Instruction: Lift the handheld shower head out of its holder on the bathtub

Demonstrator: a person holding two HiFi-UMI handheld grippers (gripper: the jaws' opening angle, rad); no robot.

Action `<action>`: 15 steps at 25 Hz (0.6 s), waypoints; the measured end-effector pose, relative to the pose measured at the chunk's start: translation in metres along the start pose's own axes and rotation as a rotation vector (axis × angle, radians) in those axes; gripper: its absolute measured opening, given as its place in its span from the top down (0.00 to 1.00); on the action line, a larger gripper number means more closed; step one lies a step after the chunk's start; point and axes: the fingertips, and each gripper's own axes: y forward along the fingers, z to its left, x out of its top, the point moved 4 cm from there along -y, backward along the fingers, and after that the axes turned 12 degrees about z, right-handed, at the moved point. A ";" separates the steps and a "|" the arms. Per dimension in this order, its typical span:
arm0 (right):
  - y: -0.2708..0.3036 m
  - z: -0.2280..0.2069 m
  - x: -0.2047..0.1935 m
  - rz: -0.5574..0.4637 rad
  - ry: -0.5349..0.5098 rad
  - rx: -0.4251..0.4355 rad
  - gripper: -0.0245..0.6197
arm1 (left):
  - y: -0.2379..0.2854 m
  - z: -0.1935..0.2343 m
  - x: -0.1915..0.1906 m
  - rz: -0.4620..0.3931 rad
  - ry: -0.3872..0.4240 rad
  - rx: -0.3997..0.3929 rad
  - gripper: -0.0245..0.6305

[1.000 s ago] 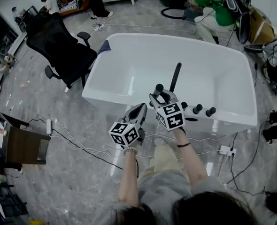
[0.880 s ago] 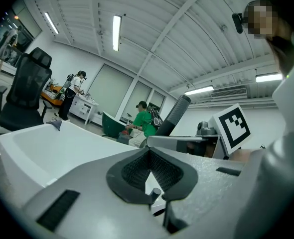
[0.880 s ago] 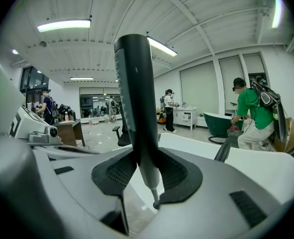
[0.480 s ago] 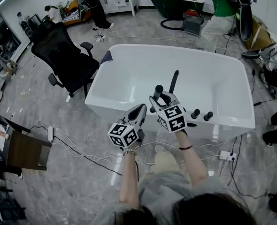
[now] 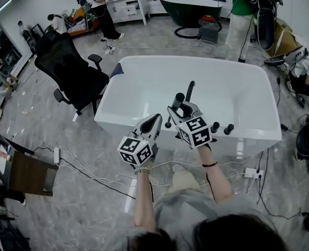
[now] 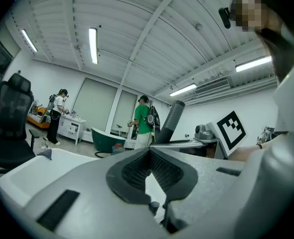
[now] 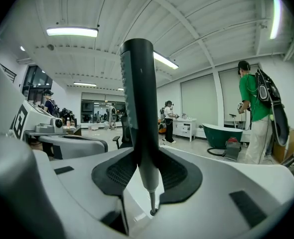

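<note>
The black shower head [image 5: 189, 91] stands upright over the near rim of the white bathtub [image 5: 144, 88]. My right gripper [image 5: 178, 103] is shut on its handle. In the right gripper view the dark wand [image 7: 137, 93] rises between the pads, and its thin metal end hangs free below them, where my right gripper [image 7: 146, 163] holds it. My left gripper [image 5: 155, 120] hovers just left of the right one, shut with nothing in it. In the left gripper view its tips [image 6: 148, 152] meet, and the shower head [image 6: 173, 121] shows beyond them at the right.
Two black knobs [image 5: 221, 127] sit on the tub's near rim to the right of my right hand. A black office chair [image 5: 68, 67] stands left of the tub. Cables [image 5: 91, 166] and a power strip [image 5: 56, 154] lie on the floor. People and a green tub [image 5: 188, 7] are at the back.
Both grippers have risen, the right one carrying the shower head higher above the tub rim. The person in green at the back has stood up and moved away.
</note>
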 end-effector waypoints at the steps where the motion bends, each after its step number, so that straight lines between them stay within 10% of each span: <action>1: -0.003 -0.001 0.001 -0.006 0.004 -0.001 0.75 | -0.001 -0.003 0.004 -0.006 0.010 -0.003 0.96; 15: -0.043 -0.003 0.037 -0.084 -0.015 -0.034 0.76 | -0.007 -0.023 0.030 -0.052 0.058 -0.055 0.96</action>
